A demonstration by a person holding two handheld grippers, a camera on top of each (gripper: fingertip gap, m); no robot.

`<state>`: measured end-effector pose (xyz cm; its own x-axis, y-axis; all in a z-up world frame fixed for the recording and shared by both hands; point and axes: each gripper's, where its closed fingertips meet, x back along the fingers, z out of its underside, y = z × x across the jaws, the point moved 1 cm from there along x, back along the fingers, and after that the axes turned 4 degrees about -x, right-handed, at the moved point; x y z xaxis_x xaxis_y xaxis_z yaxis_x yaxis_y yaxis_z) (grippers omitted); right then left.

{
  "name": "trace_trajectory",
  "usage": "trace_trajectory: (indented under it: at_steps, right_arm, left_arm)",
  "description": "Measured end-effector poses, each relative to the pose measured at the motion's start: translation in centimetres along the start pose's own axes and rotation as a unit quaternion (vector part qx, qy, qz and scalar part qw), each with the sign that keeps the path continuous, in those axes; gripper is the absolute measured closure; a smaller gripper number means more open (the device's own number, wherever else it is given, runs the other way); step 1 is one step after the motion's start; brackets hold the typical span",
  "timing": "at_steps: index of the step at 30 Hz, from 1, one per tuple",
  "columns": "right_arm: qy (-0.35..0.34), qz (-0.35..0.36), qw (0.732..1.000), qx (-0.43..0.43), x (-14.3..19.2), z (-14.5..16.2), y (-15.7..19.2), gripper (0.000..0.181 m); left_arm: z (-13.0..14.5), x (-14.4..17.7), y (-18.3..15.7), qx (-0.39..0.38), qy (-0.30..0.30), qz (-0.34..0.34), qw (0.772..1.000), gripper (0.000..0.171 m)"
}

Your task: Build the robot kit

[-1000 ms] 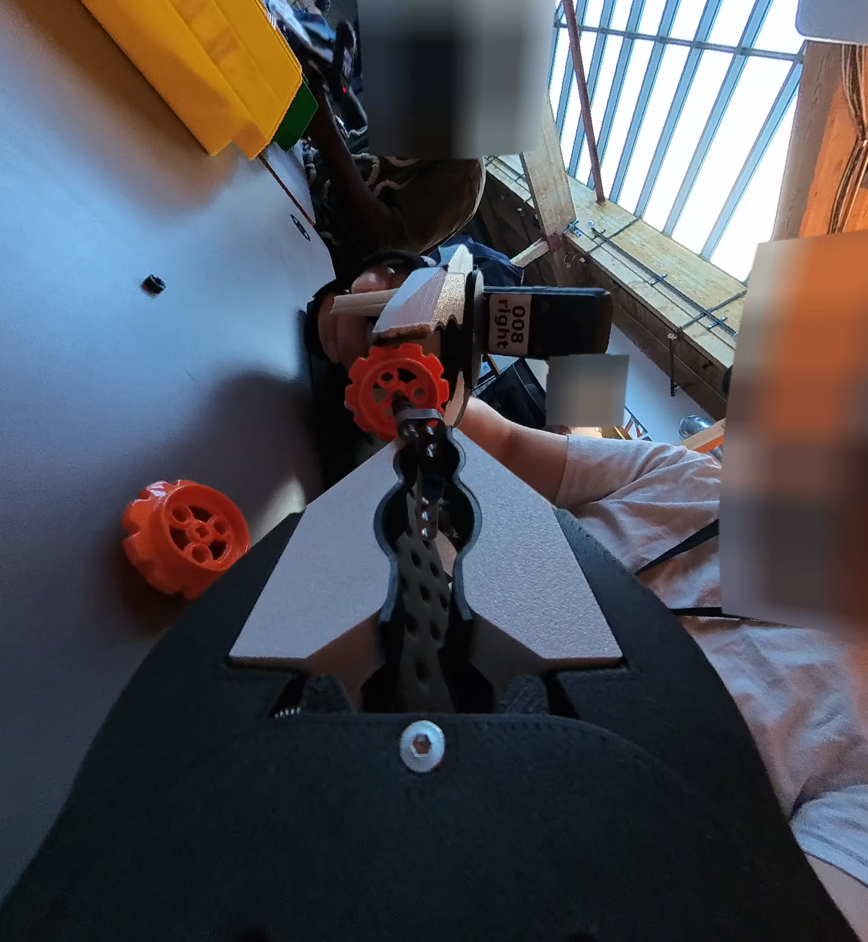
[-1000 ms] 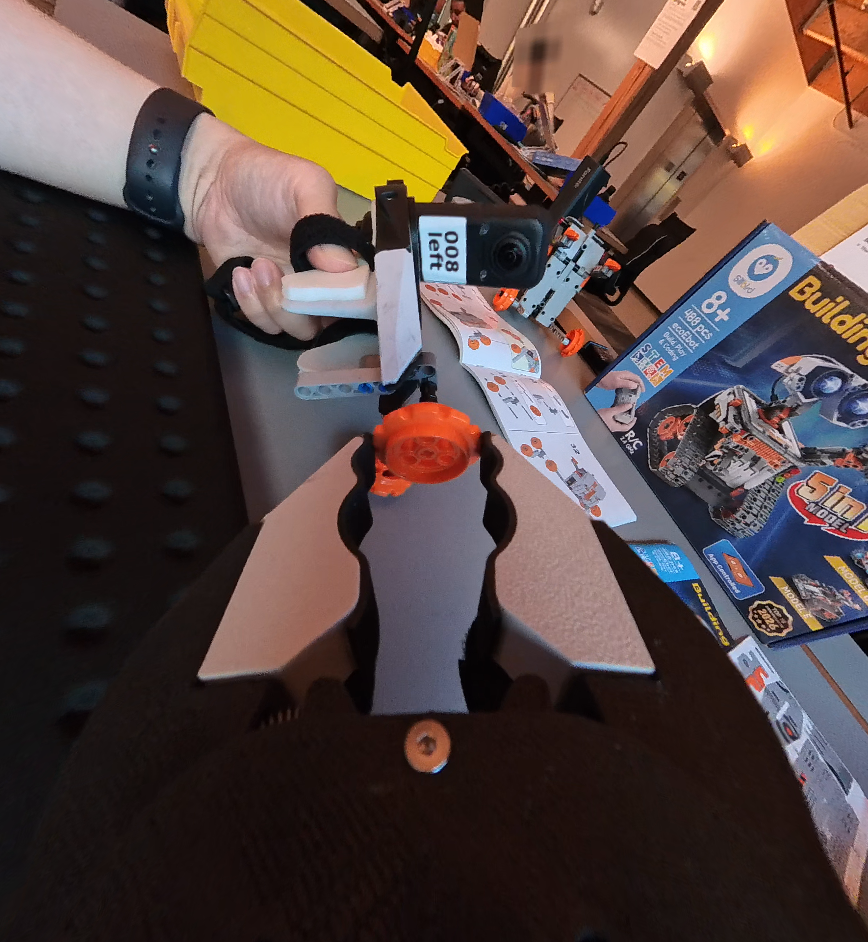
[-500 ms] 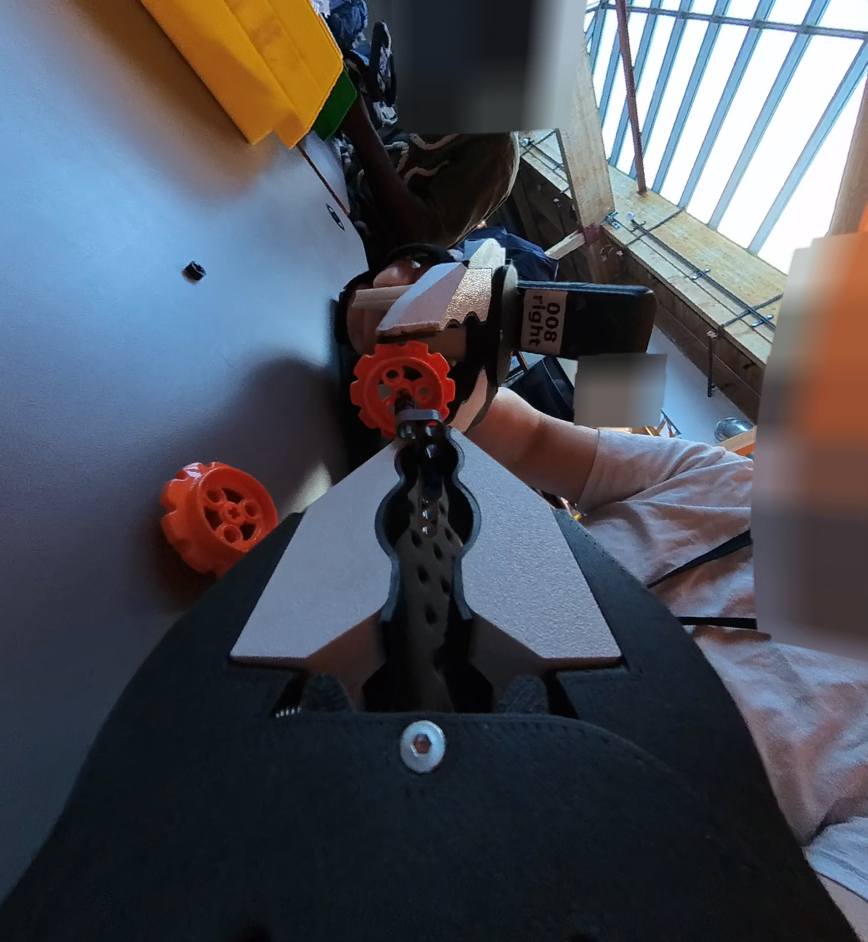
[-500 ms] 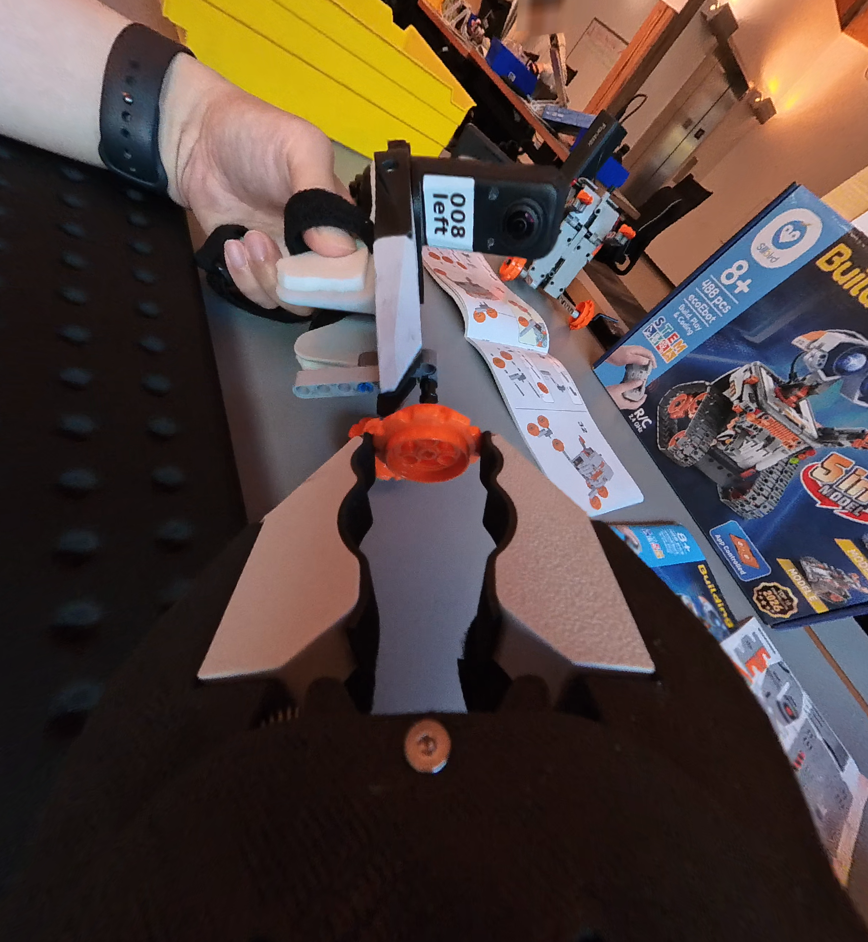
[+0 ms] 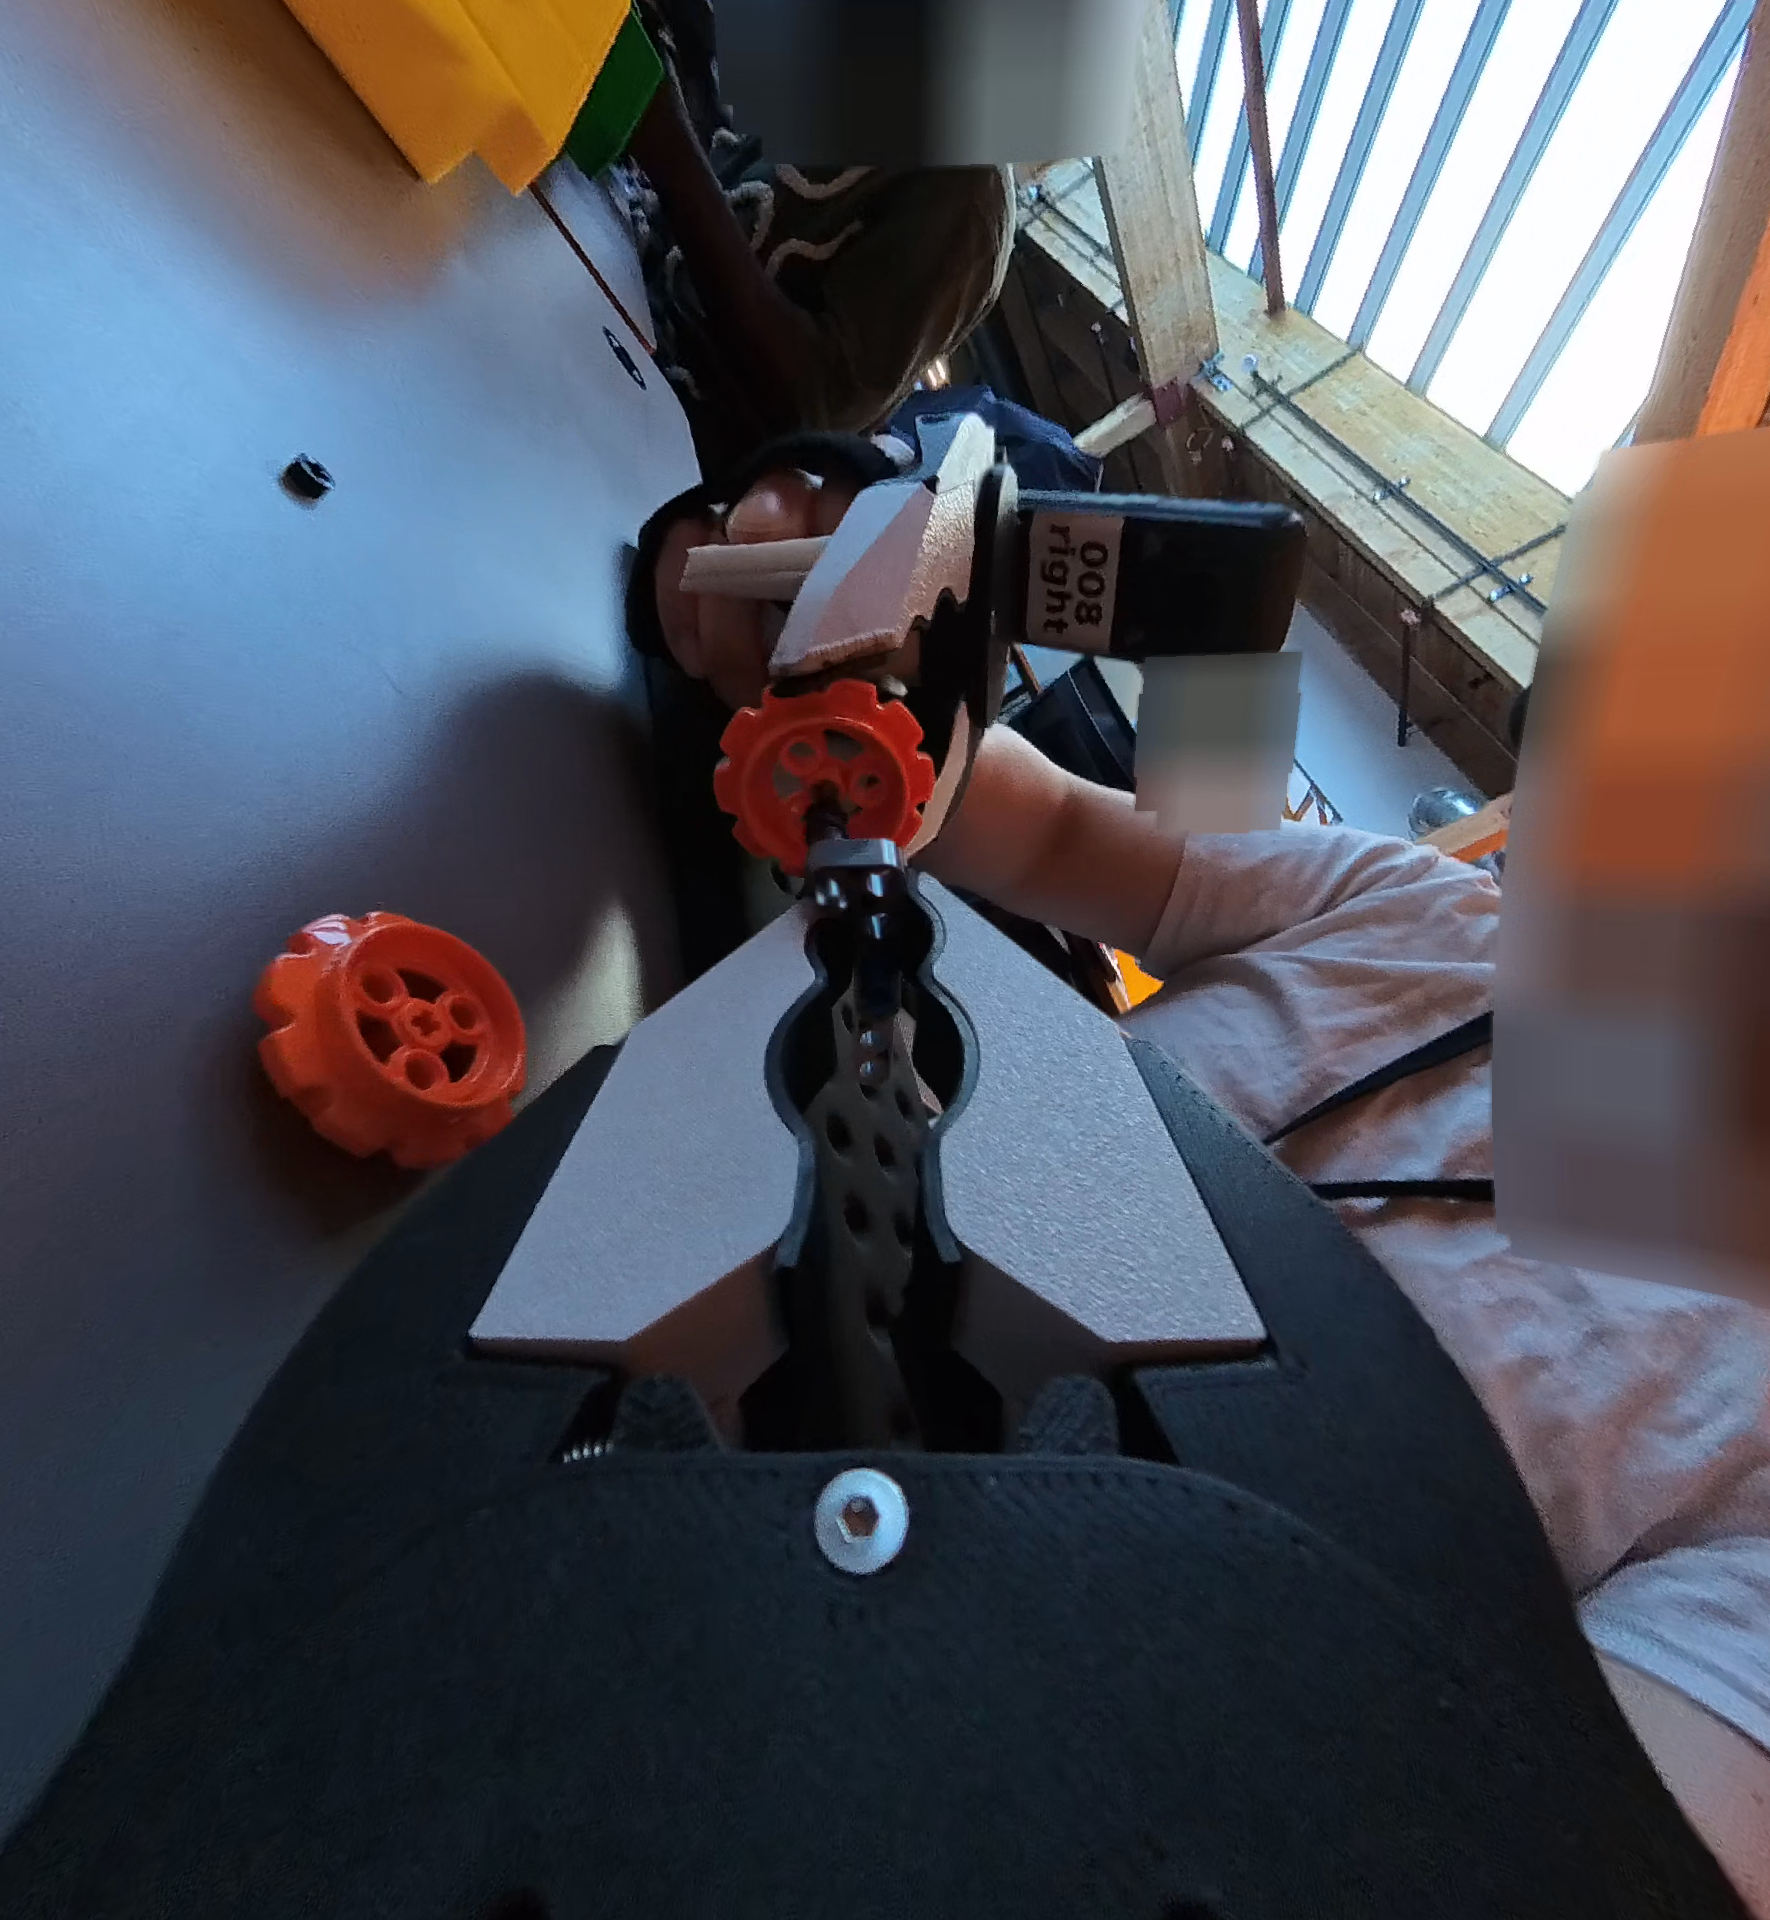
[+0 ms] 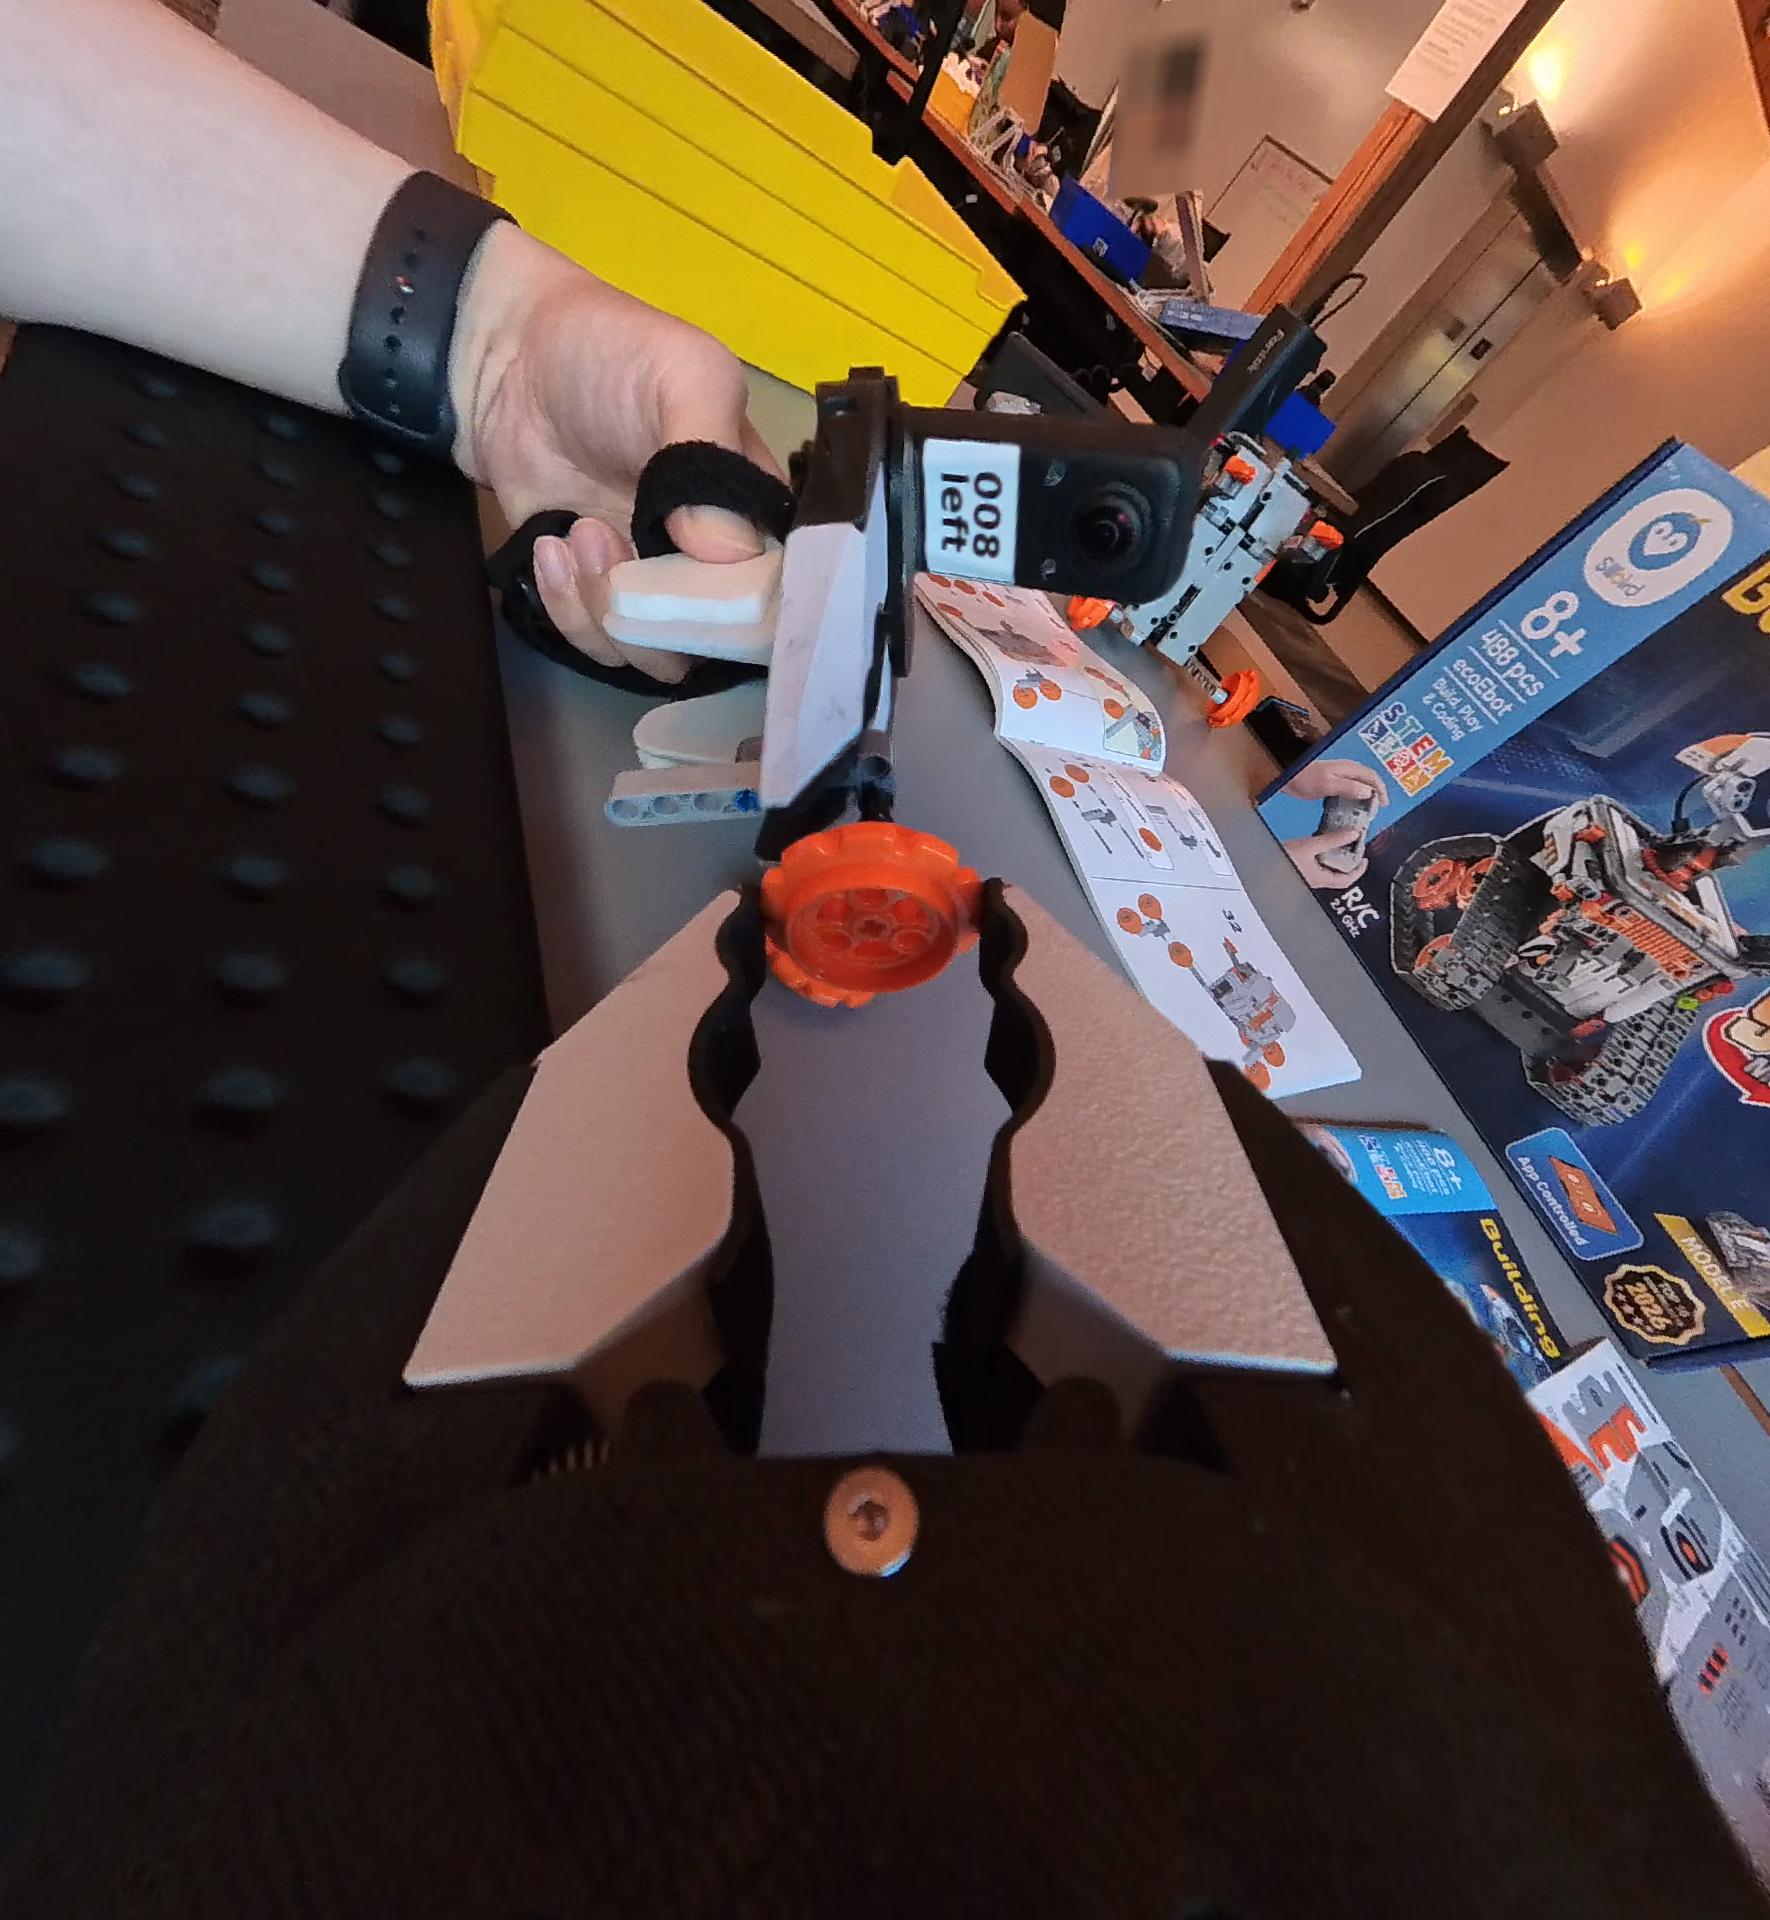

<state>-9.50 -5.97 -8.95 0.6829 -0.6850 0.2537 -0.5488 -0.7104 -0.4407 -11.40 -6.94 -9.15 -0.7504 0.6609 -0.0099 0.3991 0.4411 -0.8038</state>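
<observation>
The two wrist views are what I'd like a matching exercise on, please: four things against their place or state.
1. orange wheel
2. second orange wheel
3. black pin piece
4. instruction booklet

A. lying open on the table
B. held by the left hand-held gripper
C. lying loose on the table
D. held by the right hand-held gripper

Pairs: 1-D, 2-C, 3-B, 4-A
</observation>
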Motion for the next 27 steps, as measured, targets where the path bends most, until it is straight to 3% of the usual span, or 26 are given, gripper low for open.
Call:
trace_trajectory:
  at_steps: [4,11,18,21,23,27]
  right_arm:
    - [0.020,-0.009,1.000,0.012,-0.4,0.5,0.4,0.140]
    - [0.022,0.013,0.999,0.032,-0.3,0.5,0.0,0.140]
    - [0.017,0.038,0.999,0.023,0.1,0.3,-0.7,0.140]
    - [0.018,0.039,0.999,0.023,0.1,0.4,-0.8,0.140]
    - [0.016,0.042,0.999,0.027,0.1,0.2,-0.8,0.140]
    - [0.019,0.043,0.999,0.025,0.1,0.4,-0.9,0.140]
  left_arm:
    - [1.1,-0.7,-0.1,-0.003,0.039,0.004,0.999,0.164]
    - [0.4,-0.3,0.5,-0.009,0.012,-0.021,1.000,0.167]
    - [-0.8,0.6,-0.1,-0.038,-0.033,-0.040,0.998,0.149]
    - [-1.5,1.3,0.3,-0.030,-0.062,-0.058,0.996,0.150]
    - [-1.9,1.8,0.4,-0.031,-0.079,-0.066,0.994,0.162]
    - [-2.1,1.8,0.8,-0.042,-0.081,-0.080,0.993,0.165]
